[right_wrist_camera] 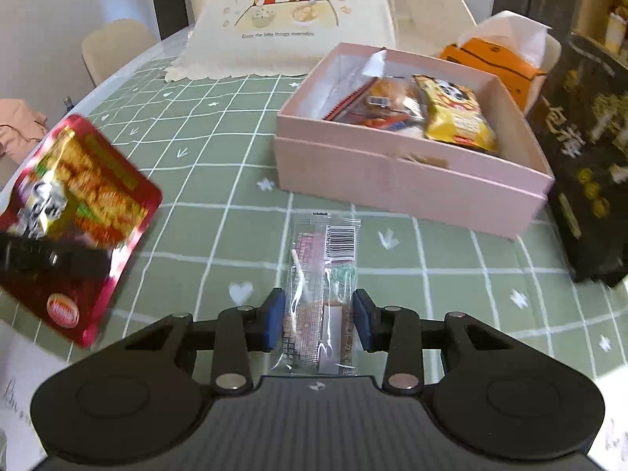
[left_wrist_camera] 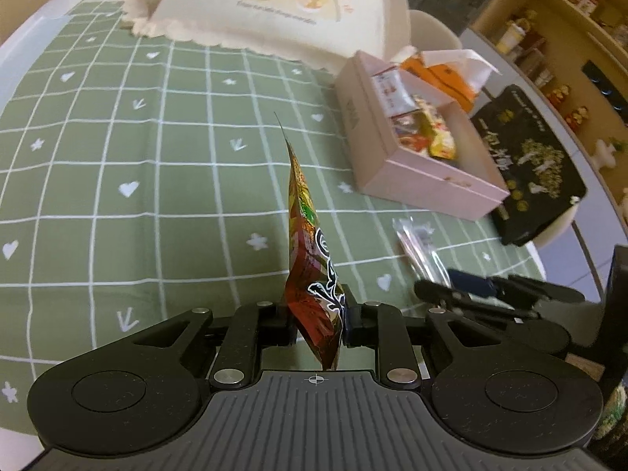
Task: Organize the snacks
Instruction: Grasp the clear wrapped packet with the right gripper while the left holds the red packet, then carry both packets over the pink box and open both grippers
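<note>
My left gripper [left_wrist_camera: 318, 316] is shut on a red snack packet [left_wrist_camera: 312, 263], held edge-on above the green checked tablecloth; the packet also shows at the left of the right wrist view [right_wrist_camera: 78, 216]. My right gripper [right_wrist_camera: 318, 320] is open, its blue pads on either side of a clear-wrapped snack stick [right_wrist_camera: 322, 286] that lies flat on the cloth; this snack also shows in the left wrist view [left_wrist_camera: 420, 247]. A pink open box [right_wrist_camera: 392, 180] holding several snacks, among them a yellow packet [right_wrist_camera: 455, 117], stands beyond it, and also shows in the left wrist view [left_wrist_camera: 424, 180].
A cream food cover with a cartoon print [right_wrist_camera: 290, 19] stands at the back. An orange tissue pack [right_wrist_camera: 494, 62] lies behind the box. A black printed box [right_wrist_camera: 588, 165] stands at the right. A shelf with jars [left_wrist_camera: 549, 39] is off the table's right edge.
</note>
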The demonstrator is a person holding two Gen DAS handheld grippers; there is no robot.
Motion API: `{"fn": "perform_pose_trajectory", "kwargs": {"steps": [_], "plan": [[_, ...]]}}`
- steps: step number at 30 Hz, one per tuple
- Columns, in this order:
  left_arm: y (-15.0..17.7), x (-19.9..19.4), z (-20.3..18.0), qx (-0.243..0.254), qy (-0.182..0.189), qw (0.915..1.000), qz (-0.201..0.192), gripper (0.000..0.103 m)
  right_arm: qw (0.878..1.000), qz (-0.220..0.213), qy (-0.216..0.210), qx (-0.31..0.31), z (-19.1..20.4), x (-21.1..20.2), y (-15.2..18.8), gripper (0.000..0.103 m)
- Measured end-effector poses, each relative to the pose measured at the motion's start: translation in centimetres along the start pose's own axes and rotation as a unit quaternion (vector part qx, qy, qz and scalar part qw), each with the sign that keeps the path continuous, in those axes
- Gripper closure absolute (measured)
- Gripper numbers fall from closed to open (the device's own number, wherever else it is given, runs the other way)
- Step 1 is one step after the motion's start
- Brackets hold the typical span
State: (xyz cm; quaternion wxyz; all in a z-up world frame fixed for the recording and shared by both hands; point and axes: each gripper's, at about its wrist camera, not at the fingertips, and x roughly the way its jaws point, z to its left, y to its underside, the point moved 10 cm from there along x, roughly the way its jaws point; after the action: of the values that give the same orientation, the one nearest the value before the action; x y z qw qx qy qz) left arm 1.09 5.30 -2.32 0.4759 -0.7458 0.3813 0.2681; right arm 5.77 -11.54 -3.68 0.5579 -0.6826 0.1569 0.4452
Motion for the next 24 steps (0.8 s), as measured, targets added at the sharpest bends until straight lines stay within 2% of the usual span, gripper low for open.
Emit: {"fn": "perform_pose_trajectory", "kwargs": {"steps": [4,8,10,15,18,21,24], "plan": [[0.4,-0.9,-2.5,0.023,0.029,0.9993,0.005,0.079,1.000,-0.013,0.006,0.002,-1.6,-3.7,0.8,0.066],[0.6,-3.0,-7.3,0.064,0.097,0.9932,0.013,0.079,0.998,-0.057,0.025,0.014,-4.4,-8.5,-0.6,0.066],[-0.8,-4.5,-9.9,0.085,0.135,0.9872,-0.002,0.079,0.995,-0.090,0.040,0.025,-6.0,-11.1,-2.3,0.066],[-8.1,-5.8,-15.0,0.114,0.188,0.9734,-0.064,0.079,0.982,-0.171,0.054,0.054,-8.5,-16.5,-6.5,0.066],[-12.8,-3.8,-17.5,0.118,0.193,0.9707,-0.081,0.079,0.975,-0.200,0.067,0.062,-9.1,-18.2,-7.8,0.066],[-16.2,0.9,-19.1,0.131,0.211,0.9669,-0.059,0.077,0.972,-0.213,0.069,0.064,-9.2,-18.7,-8.1,0.066],[-17.5,5.5,-17.1,0.095,0.175,0.9795,-0.033,0.077,0.973,-0.203,0.083,0.071,-9.7,-18.1,-7.1,0.066]]}}
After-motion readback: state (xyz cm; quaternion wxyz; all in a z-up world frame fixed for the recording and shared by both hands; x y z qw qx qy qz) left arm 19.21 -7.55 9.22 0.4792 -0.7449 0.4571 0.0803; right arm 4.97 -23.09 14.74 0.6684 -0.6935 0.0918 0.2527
